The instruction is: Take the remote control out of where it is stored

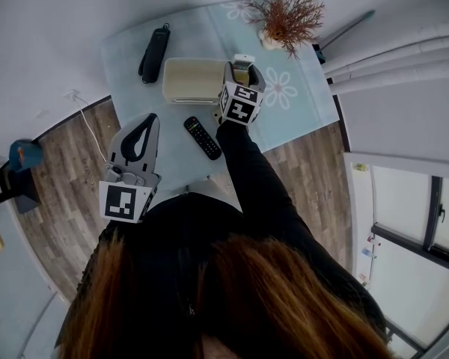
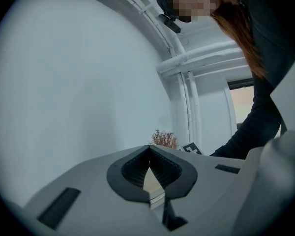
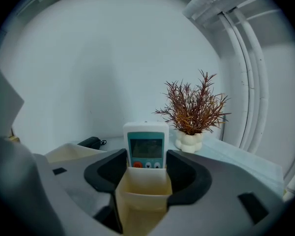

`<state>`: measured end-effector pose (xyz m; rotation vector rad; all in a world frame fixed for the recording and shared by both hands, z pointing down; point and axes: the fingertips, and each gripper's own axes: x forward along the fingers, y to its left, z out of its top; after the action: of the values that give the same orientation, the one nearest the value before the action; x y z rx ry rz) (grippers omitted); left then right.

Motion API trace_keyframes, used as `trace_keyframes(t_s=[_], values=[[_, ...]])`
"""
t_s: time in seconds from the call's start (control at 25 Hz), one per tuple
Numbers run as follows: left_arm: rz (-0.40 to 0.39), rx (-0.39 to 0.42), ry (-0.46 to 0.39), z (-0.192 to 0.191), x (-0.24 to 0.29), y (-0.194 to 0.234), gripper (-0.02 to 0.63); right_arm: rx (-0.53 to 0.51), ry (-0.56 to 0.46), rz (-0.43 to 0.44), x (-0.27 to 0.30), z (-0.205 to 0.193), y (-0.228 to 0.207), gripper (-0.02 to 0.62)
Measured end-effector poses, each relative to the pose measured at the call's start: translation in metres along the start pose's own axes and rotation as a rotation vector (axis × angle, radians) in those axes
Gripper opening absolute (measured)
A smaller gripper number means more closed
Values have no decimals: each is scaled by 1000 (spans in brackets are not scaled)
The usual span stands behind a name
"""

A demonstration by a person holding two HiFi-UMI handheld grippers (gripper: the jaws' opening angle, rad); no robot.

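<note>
The pale blue flowered tablecloth point(image 1: 198, 32) fills the upper middle of the head view. On it sits a cream holder point(image 1: 188, 79) with the white remote point(image 1: 243, 58) upright at its right end, not yet lifted. The right gripper point(image 1: 242, 67) hovers there and the left gripper point(image 1: 147, 120) waits at lower left.

Left gripper view: jaws together, empty.

Right gripper view: jaws wide apart flank the holder's pocket. At centre frame the remote's grey screen and orange button stand above the pocket's rim. Gripping and lifting remain.

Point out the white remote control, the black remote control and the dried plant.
white remote control point(image 3: 145, 149): right gripper view, on its screen.
black remote control point(image 1: 203, 137): head view, on its mid-body.
dried plant point(image 3: 191, 111): right gripper view, on its branches.
</note>
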<state>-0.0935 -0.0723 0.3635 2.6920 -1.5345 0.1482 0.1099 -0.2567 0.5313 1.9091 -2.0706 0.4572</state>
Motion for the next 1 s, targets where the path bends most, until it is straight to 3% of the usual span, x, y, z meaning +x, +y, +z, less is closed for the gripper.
trace_keyframes(t_s=[0.52,1.0], values=[[6,0,2,-2,-1,3,6,-26,-53,26,-6,12,2,258],[-12,-3,-6,1,1,-3,6,-35,-181,73,-36,65,3,256]])
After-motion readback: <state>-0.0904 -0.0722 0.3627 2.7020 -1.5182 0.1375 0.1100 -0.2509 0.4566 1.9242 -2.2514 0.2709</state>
